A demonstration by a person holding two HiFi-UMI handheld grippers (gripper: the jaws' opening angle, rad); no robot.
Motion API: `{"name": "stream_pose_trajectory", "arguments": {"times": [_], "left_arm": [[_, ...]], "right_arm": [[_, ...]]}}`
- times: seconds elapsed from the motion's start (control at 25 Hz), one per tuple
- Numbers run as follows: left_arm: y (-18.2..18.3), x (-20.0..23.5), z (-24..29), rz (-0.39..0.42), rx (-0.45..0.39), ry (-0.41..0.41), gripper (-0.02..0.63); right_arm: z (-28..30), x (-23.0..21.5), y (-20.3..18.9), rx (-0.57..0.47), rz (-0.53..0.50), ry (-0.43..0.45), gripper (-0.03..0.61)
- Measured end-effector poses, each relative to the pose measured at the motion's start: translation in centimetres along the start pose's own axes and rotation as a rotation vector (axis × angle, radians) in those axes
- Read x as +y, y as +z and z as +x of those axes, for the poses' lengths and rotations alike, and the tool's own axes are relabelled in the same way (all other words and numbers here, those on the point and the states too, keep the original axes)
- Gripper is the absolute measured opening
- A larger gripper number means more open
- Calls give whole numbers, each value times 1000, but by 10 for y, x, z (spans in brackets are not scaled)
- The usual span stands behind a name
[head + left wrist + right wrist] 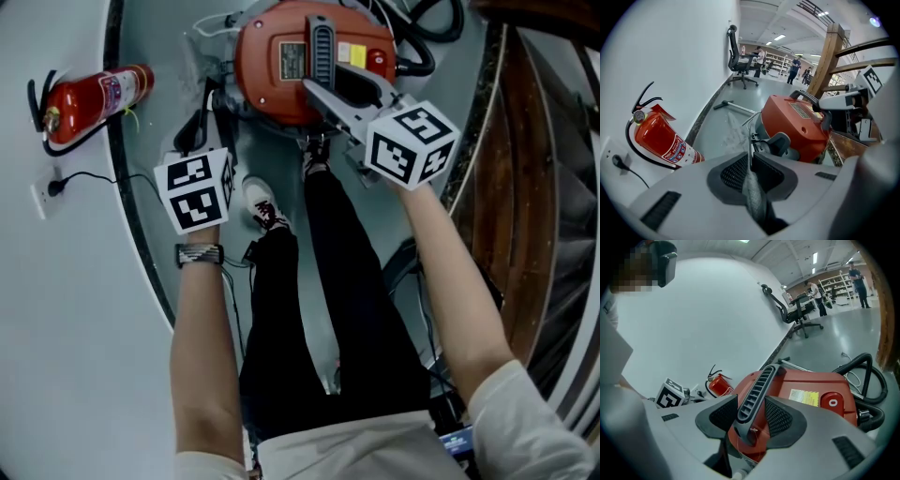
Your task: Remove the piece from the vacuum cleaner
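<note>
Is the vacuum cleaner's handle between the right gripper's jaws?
Yes, the grey ribbed handle lies between the right gripper's two pads.

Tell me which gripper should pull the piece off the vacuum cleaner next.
Left, probably. The left gripper is pinched on a thin grey strip beside the vacuum cleaner, while the right gripper clamps the carry handle, well placed to steady the body.

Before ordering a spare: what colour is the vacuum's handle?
Dark grey handle; clearest in the right gripper view.
</note>
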State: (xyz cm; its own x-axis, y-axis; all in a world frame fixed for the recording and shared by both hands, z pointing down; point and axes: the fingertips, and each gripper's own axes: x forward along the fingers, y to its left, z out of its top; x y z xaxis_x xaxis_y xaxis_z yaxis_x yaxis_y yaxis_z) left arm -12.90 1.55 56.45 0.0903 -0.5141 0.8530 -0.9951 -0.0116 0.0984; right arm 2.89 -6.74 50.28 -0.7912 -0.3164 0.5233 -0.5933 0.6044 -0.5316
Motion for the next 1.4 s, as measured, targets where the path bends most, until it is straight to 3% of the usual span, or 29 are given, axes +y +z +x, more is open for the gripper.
{"name": "stream_pose_trajectory", "arguments": {"times": [0.48,1.4], "left_arm": [[0,1,-2,-19,-3,3,38],[-3,7,-3,-46,2,16,38]], "right_arm": [[2,2,2,-2,-85,30,192],[0,2,1,-8,-90,29,193]]}}
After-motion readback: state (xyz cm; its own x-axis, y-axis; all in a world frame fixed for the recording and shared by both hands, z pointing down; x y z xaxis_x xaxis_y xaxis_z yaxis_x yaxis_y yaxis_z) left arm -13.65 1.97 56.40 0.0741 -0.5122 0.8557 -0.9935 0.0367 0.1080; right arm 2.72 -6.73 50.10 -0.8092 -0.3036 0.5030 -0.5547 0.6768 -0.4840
